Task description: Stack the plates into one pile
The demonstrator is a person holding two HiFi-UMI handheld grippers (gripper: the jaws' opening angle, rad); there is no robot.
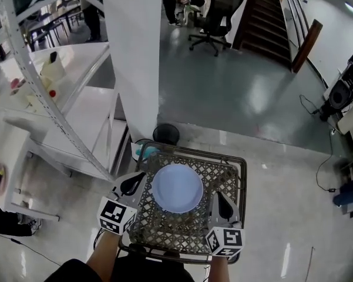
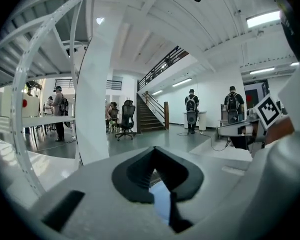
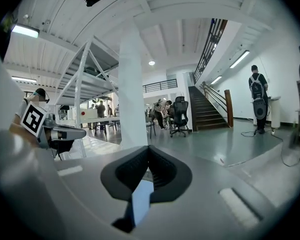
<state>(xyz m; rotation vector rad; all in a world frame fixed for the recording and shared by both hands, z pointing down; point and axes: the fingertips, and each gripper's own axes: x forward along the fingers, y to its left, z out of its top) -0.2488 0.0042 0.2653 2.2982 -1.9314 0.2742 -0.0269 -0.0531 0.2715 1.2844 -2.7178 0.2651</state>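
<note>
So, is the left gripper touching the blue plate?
Apart. The head view shows bare basket lattice between the left gripper and the plate.

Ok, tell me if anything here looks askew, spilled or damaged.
Nothing stands out. The pale blue plate lies flat and whole in the lattice basket, and nothing is spilled. The left gripper and right gripper flank the basket, both shut. From above only one plate shows.

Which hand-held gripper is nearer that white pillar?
The left hand-held gripper, at the basket edge under the pillar; the right hand-held gripper sits across the basket.
</note>
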